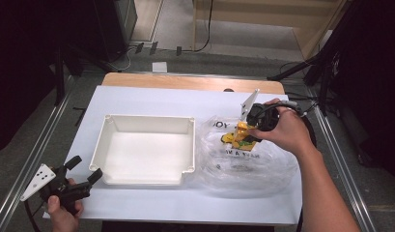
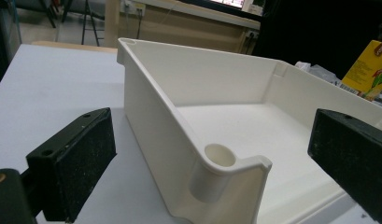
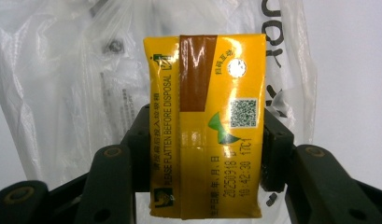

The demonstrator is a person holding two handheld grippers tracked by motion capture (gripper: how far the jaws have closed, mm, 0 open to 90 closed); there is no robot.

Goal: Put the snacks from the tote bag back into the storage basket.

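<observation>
A yellow drink carton point(image 3: 207, 121) with a brown stripe and printed date sits between the black jaws of my right gripper point(image 3: 207, 140), which is shut on its two sides. From above, that gripper point(image 1: 244, 129) holds the carton point(image 1: 239, 135) over a crumpled clear plastic bag point(image 1: 253, 162) on the right of the table. An empty white tray point(image 1: 144, 171) lies in the middle. My left gripper point(image 1: 86, 170) stands open just off the tray's near left corner point(image 2: 226, 163), with nothing between its pads point(image 2: 81, 163).
The white tabletop point(image 1: 151, 99) has bare room behind and left of the tray. A wooden strip point(image 1: 185, 81) runs along the far edge. Metal rails point(image 1: 38, 150) flank both sides. The yellow carton point(image 2: 368, 65) shows beyond the tray's far wall.
</observation>
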